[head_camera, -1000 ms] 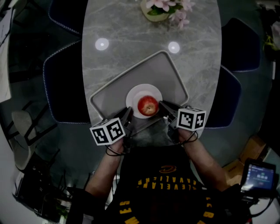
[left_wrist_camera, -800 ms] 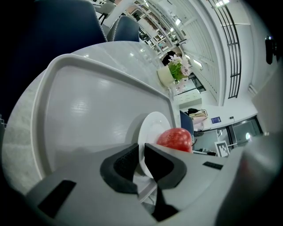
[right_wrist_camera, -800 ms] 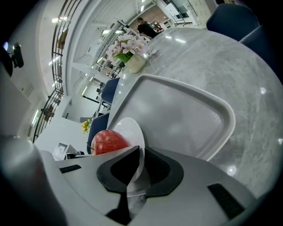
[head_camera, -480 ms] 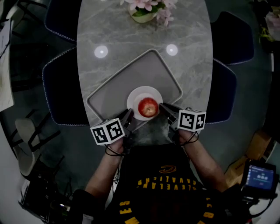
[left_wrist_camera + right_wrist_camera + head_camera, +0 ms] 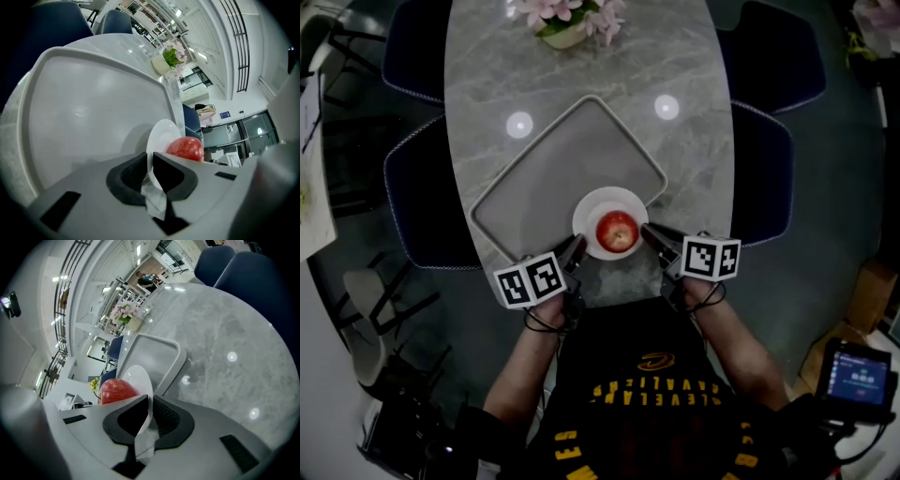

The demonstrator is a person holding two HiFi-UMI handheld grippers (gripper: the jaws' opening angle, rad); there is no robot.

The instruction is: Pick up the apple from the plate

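A red apple [image 5: 617,230] rests on a small white plate [image 5: 605,200], which overhangs the near edge of a grey tray [image 5: 553,169]. My left gripper [image 5: 577,248] is shut on the plate's near-left rim, and my right gripper [image 5: 649,232] is shut on its near-right rim. In the left gripper view the plate [image 5: 161,136] runs edge-on into the shut left gripper [image 5: 151,171], with the apple [image 5: 185,147] just beyond. The right gripper view shows the same: the plate [image 5: 138,376] in the right gripper [image 5: 149,411], and the apple [image 5: 117,391] to the left.
The tray lies askew on an oval grey marble table [image 5: 675,56]. A pot of pink flowers [image 5: 567,19] stands at the far end. Dark blue chairs flank the table at the left [image 5: 417,197] and right [image 5: 764,178].
Held by both grippers, the plate with the apple has come from the tray's middle to its near edge. The table now sits further left in the head view.
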